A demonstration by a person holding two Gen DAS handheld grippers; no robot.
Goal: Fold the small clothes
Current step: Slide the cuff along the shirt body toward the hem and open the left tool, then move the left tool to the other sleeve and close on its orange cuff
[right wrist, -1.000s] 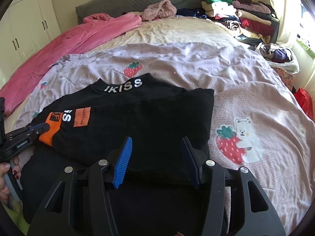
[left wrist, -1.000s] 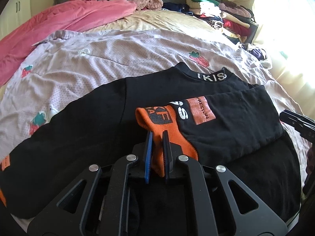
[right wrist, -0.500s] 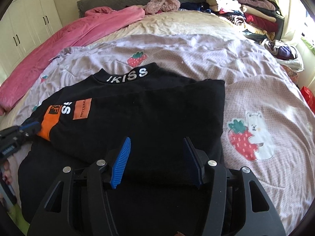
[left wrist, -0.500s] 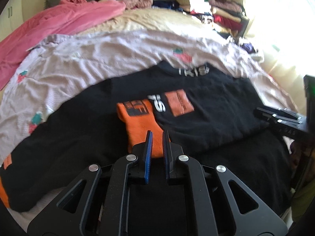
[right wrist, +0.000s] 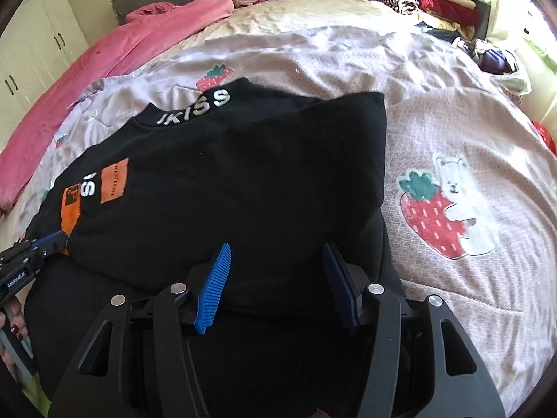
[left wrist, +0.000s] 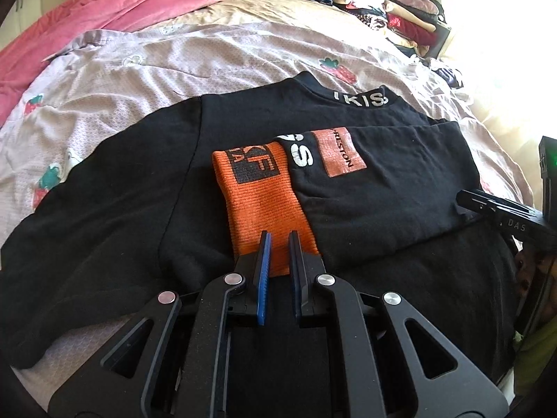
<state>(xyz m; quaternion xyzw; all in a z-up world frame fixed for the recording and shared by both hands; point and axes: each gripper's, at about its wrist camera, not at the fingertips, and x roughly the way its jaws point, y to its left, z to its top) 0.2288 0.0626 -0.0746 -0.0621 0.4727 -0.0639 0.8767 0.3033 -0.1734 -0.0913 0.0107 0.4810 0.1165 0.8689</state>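
A black sweatshirt with white collar lettering lies flat on the bed, its right sleeve folded across the chest. That sleeve ends in an orange cuff. My left gripper is nearly shut with the cuff's edge between its blue pads. My right gripper is open and empty over the folded sleeve at the sweatshirt's right side; it also shows at the right edge of the left wrist view. The orange cuff shows at the left in the right wrist view.
A lilac strawberry-print blanket covers the bed. A pink quilt lies at the far left. A stack of folded clothes stands at the far right by the window. White wardrobe doors stand at the left.
The cuff stood raised in my left gripper a second ago; now it lies flat across the chest, its edge still between the pads. My right gripper stayed open over the folded sleeve.
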